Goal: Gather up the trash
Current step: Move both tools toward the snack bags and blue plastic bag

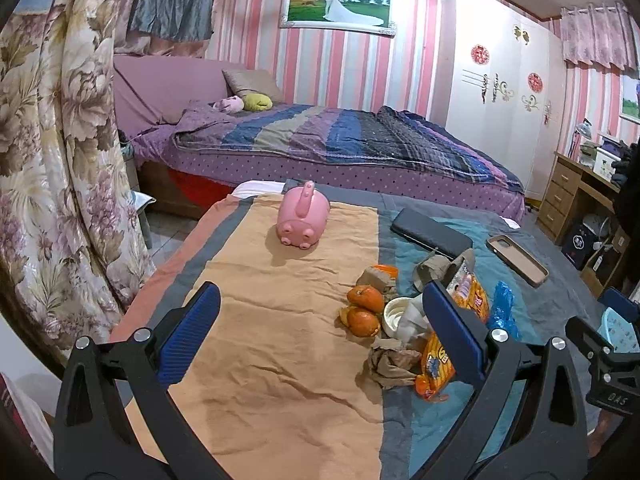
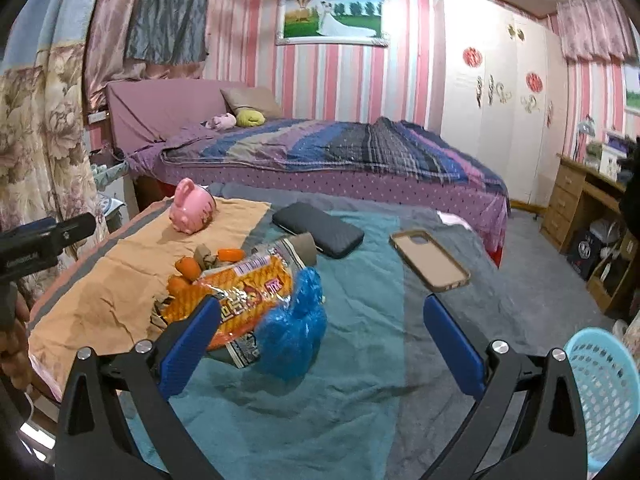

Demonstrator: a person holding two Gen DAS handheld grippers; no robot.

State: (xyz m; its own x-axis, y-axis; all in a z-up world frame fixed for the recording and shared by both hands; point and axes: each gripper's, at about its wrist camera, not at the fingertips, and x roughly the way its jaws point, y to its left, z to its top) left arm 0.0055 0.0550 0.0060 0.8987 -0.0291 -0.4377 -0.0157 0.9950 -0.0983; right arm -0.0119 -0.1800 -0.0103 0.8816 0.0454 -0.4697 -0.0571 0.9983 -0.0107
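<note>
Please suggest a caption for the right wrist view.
Open right gripper nearing blue plastic bag and orange snack wrapper, basket alongside.

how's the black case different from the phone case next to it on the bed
The black case is dark all over and lies closed, showing a solid ribbed face; the phone case is tan inside with a darker rim, lying open side up and empty, its camera cutout visible. The black case sits close to the trash pile, while the phone case lies apart, farther right. Both lie flat on the blanket, untouched by either gripper.
</note>
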